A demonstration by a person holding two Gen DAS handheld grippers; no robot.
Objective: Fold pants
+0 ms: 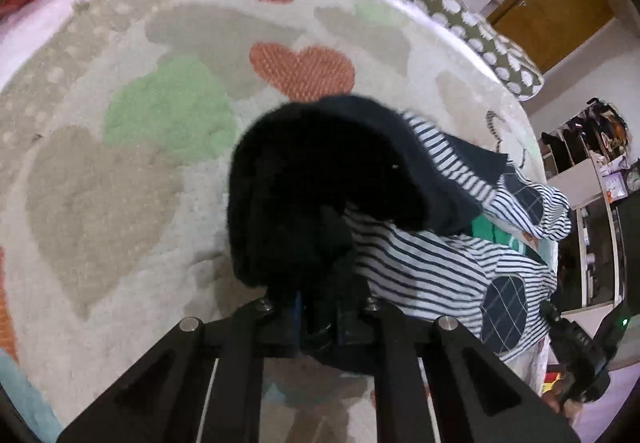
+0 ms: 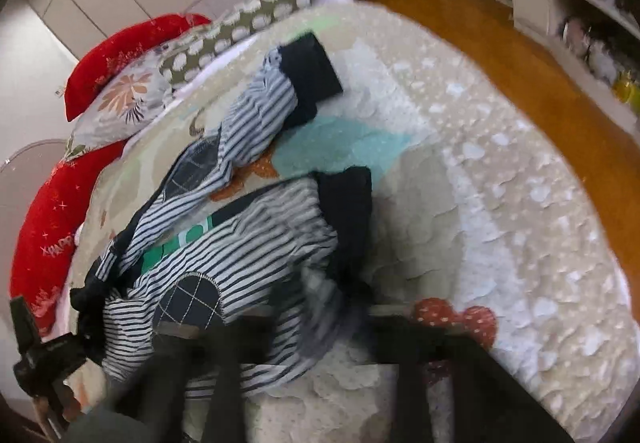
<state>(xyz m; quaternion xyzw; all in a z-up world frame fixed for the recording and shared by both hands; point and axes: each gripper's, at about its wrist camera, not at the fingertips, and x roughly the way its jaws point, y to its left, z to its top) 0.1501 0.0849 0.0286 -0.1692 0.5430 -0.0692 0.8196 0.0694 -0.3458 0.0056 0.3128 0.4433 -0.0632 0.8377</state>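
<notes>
Pants (image 2: 224,243): striped w/ dark cuffs and patches, lying rumpled on bed (image 2: 500,203). Fold looks barely begun, I'd say; legs apart, nothing squared up yet. Left hand-held gripper (image 1: 316,307): jaws closed on the dark waistband (image 1: 320,183), which bunches up right ahead of it, rest of pants trailing off to its right. Right hand-held gripper (image 2: 320,323): blurred, low over near leg's striped cloth by its cuff (image 2: 348,211); can't tell how wide or if gripping.
</notes>
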